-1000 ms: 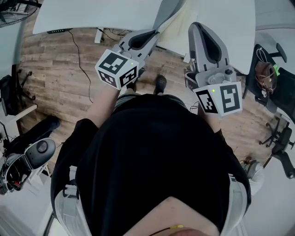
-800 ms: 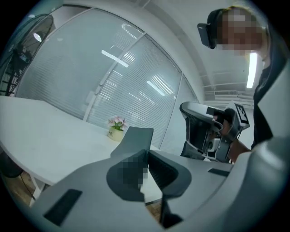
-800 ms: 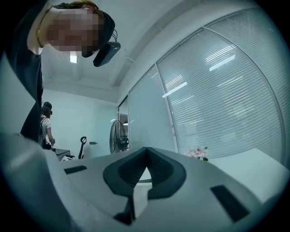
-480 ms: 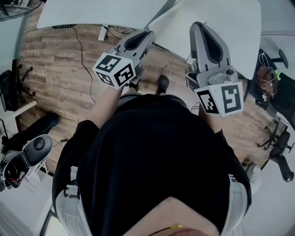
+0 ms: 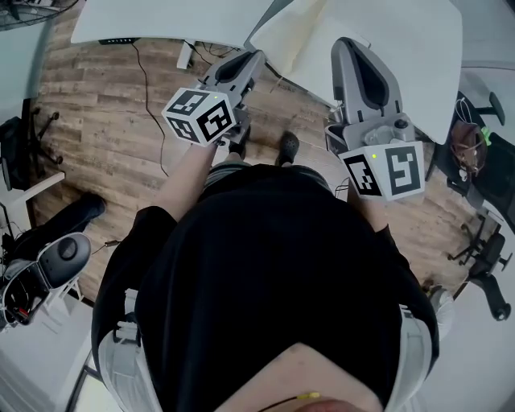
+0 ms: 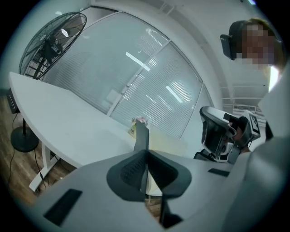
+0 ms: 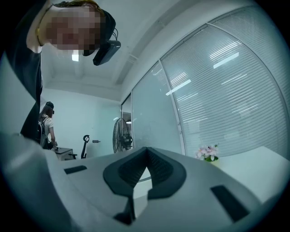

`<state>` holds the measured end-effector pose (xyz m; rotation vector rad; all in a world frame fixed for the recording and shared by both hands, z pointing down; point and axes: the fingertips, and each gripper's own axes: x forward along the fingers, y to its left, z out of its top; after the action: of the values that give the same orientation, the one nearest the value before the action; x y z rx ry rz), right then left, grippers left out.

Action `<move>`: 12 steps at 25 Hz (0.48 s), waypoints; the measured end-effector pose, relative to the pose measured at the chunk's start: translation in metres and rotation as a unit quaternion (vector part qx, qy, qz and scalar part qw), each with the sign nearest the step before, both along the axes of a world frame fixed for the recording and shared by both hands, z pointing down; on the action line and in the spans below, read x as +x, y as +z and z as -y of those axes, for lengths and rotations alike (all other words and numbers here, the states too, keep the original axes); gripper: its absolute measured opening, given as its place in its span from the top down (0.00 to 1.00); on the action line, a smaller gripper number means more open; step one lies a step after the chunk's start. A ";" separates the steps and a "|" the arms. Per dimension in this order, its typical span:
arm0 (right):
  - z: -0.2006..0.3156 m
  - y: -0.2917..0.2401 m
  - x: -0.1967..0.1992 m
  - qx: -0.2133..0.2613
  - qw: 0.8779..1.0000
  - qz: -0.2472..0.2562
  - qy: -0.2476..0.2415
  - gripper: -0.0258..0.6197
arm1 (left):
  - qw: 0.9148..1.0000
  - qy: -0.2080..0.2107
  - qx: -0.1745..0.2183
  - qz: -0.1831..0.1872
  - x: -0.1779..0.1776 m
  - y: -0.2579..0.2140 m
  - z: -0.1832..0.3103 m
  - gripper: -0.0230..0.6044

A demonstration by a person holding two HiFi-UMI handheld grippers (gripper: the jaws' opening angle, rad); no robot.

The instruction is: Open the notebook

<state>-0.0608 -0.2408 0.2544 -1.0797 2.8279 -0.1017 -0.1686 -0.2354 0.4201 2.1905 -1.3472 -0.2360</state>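
A cream notebook (image 5: 299, 32) lies flat on the white table (image 5: 161, 20) ahead of me. In the left gripper view the notebook (image 6: 171, 144) shows as a pale yellow patch just beyond the jaws. My left gripper (image 5: 256, 58) is held level over the wooden floor, its tip at the table's near edge, just short of the notebook. Its jaws are shut with nothing between them (image 6: 142, 132). My right gripper (image 5: 346, 44) reaches over the table's edge to the right of the notebook. Its jaws meet at the tip (image 7: 146, 150) and hold nothing.
A small pot of pink flowers (image 7: 207, 153) stands on the table. A tall standing fan (image 6: 50, 41) is at the far left. Office chairs (image 5: 483, 241) crowd the right side. A cable (image 5: 141, 88) trails over the floor. Another person (image 7: 46, 127) stands far off.
Both grippers have moved forward toward the table, whose edge now sits closer. The left gripper has rolled, turning its marker cube, and its tip has reached the table's edge.
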 end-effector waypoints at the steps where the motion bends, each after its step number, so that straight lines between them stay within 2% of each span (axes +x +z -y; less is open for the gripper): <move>1: 0.000 0.001 -0.002 -0.001 1.000 -0.001 0.001 0.95 | 1.000 -0.001 -0.004 -0.003 -0.003 0.002 0.001 0.92; 12: -0.001 0.002 -0.014 -0.002 1.000 -0.006 0.011 0.95 | 0.999 -0.016 -0.042 -0.029 -0.034 0.031 0.005 0.92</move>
<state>-0.0751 -0.2400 0.2564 -1.1162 2.8279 -0.1003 -0.2029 -0.2405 0.4515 2.0784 -1.3360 -0.2474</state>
